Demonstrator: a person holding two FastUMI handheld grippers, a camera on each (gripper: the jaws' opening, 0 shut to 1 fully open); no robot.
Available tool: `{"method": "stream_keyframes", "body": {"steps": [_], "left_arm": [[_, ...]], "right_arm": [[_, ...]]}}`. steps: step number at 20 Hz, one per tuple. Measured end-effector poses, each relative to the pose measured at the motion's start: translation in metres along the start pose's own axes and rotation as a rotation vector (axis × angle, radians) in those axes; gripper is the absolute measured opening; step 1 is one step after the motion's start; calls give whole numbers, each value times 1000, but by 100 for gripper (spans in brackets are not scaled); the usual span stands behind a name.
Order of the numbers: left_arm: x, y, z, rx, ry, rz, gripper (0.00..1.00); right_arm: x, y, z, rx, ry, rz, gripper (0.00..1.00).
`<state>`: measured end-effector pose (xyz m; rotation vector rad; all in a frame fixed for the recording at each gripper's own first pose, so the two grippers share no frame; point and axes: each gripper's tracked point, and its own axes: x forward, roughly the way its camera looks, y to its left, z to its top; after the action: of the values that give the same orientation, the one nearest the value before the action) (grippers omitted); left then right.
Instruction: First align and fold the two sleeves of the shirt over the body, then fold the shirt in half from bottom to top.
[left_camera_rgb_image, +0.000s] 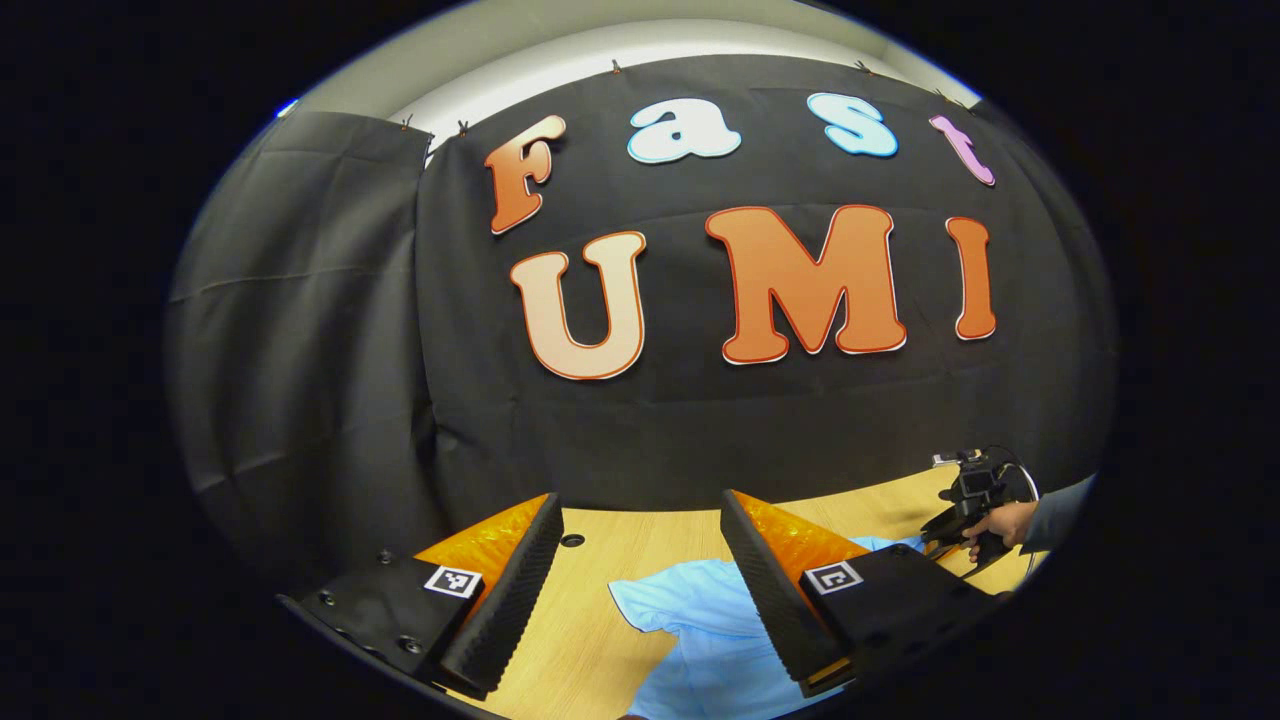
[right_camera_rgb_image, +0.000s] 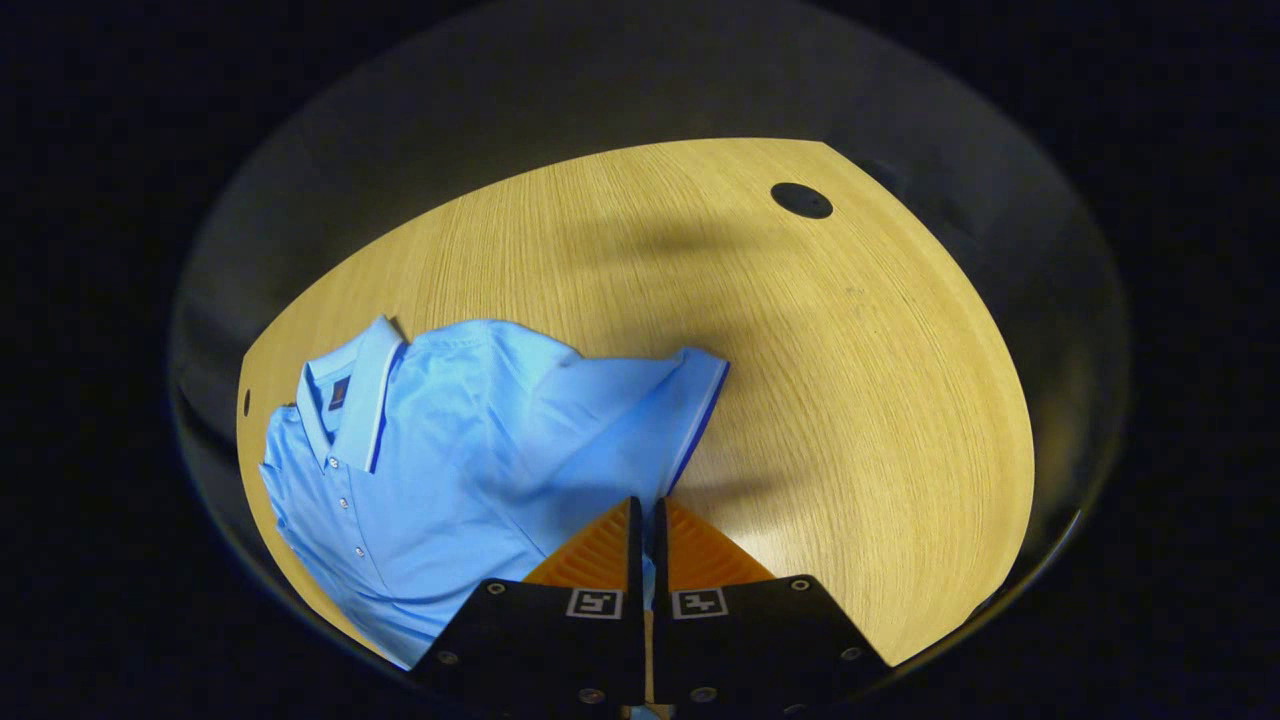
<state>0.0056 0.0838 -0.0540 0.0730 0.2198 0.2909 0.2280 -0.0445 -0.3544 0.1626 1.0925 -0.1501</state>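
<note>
Light blue polo shirt (right_camera_rgb_image: 440, 450) lying front-up on the wooden table (right_camera_rgb_image: 850, 400), collar with a white stripe, buttons showing, one dark-trimmed sleeve (right_camera_rgb_image: 650, 420) folded across the body.

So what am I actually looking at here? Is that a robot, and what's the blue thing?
No robot: a person holds a two-finger gripper in each hand, and a fisheye camera rides on each one.

In the left gripper view, the left gripper is open, its fingers wide apart above the wooden table. Far right you see the person's hand holding the other gripper.

In the right gripper view, the right gripper points down at the table. The blue thing is a polo shirt lying there, collar to the left. The fingers are closed together with a strip of blue cloth showing between them, so it seems to be pinching the shirt near one sleeve.
</note>
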Motion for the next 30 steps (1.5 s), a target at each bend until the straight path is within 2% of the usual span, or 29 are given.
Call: {"method": "stream_keyframes", "body": {"steps": [5,12,13,14,16,19,20,21,22,24,26,28,29,30], "left_arm": [[-5,4,-8,1,17,17,100],[3,22,-21,10,61,58,100],[5,23,-24,4,72,62,99],[6,26,-29,-8,91,65,100],[9,31,-49,-44,137,70,99],[20,34,-78,-120,210,29,100],[25,33,-94,-152,252,-1,100],[33,33,-111,-187,299,-23,100],[41,30,-128,-224,339,-57,100],[56,30,-155,-288,414,-119,100],[74,35,-182,-312,490,-167,99],[98,36,-207,-326,557,-195,100],[107,31,-219,-336,597,-213,100],[115,28,-230,-354,643,-236,99]], "right_arm": [[-19,28,10,9,-45,89,4],[-37,92,2,-46,-41,246,4],[-38,100,-2,-58,-32,259,9],[-38,106,-6,-71,-24,268,4],[-39,118,-10,-82,-24,279,7],[-49,136,-15,-94,-32,318,21],[-52,139,-19,-101,-28,323,14],[-54,139,-21,-109,-35,317,15],[-57,139,-21,-122,-53,307,27],[-70,140,-22,-137,-95,288,27],[-84,139,-19,-145,-156,258,35],[-98,136,-17,-136,-215,222,57],[-107,137,-16,-123,-245,218,57],[-116,137,-13,-108,-273,214,67]]}}
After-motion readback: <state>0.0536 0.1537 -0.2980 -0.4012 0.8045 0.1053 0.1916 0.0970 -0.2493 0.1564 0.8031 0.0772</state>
